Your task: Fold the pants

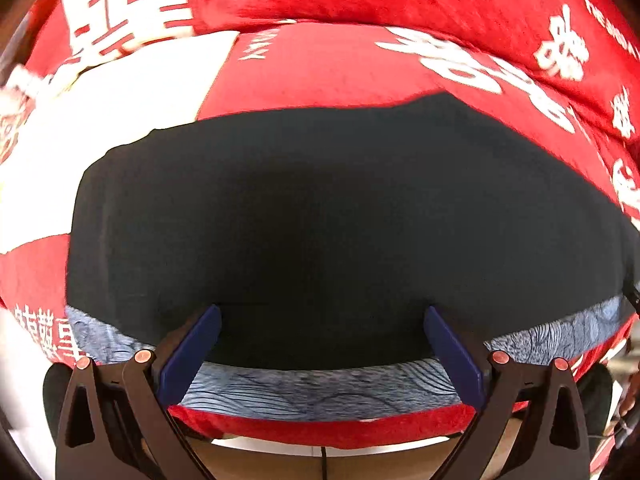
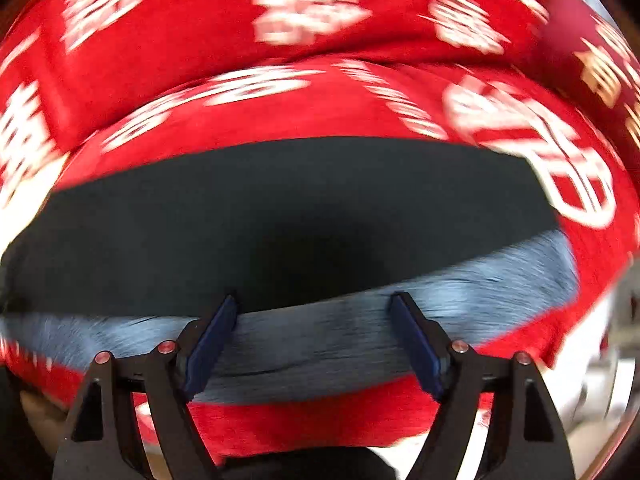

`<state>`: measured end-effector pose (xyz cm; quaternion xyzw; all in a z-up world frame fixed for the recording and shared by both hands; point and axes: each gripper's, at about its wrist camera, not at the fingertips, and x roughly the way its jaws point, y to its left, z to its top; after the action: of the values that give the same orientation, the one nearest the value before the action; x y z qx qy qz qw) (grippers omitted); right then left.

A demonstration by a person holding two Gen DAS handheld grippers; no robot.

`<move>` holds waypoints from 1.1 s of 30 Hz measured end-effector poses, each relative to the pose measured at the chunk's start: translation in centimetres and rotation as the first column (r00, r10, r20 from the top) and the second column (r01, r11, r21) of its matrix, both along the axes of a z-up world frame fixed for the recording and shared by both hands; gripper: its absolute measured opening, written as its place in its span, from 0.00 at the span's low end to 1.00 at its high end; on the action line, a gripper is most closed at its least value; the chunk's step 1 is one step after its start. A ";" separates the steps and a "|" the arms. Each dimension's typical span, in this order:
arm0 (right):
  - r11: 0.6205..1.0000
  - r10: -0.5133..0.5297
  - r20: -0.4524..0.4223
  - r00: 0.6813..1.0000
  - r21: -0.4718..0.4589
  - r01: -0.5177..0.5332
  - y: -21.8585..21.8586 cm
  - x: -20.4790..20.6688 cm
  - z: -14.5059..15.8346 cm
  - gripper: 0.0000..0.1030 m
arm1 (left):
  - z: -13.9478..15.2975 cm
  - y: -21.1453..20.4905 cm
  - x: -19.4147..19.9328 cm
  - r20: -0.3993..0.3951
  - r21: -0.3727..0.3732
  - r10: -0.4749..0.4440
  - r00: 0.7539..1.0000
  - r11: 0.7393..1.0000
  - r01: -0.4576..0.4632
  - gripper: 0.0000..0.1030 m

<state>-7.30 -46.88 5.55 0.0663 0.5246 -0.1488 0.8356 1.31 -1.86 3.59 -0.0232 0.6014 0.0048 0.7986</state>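
Left gripper (image 1: 322,316) wide open, two blue fingers (image 1: 192,354) spread far apart, pointing forward and down. Nothing between them. Black arms of gripper fan out at bottom, with small copper pins at joints.

Right gripper (image 2: 314,308) open too, blue fingers (image 2: 418,344) apart, gap a bit narrower. Nothing pinched. Right view blurry. Holder's hands not seen.
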 end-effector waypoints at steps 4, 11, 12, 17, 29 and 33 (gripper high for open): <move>0.997 0.069 0.084 0.994 0.027 -0.071 1.6 1.5 2.3 0.80 | 0.2 -0.5 0.9 0.003 -0.012 0.005 1.000 1.000 -0.005 0.99; 0.957 0.284 0.044 0.958 0.051 -0.286 5.6 6.9 -0.6 0.80 | -0.3 -1.9 1.4 -0.001 0.042 -0.050 0.999 0.998 0.050 0.99; 0.962 0.260 0.048 0.964 0.074 -0.263 4.0 7.1 -1.2 0.81 | -0.3 -1.3 1.4 -0.004 0.034 -0.045 0.999 0.998 0.045 0.99; 0.993 0.094 0.070 0.993 0.059 -0.098 -4.9 6.8 -1.1 0.85 | -0.9 0.9 1.6 -0.003 0.032 -0.002 1.000 0.999 0.002 0.99; 0.999 -0.033 0.133 0.991 0.007 0.033 -9.6 -1.7 1.3 0.99 | -0.3 2.5 0.3 0.009 0.060 0.023 1.000 0.998 -0.024 0.99; 0.983 -0.159 0.035 0.987 -0.088 0.161 -13.1 -3.6 -1.4 0.99 | -0.7 3.6 0.3 -0.015 0.024 0.055 0.998 0.998 -0.055 0.99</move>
<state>-10.92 -59.98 4.17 0.0722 0.4985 -0.2383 0.8304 1.63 1.71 2.84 -0.0301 0.6066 0.0339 0.7937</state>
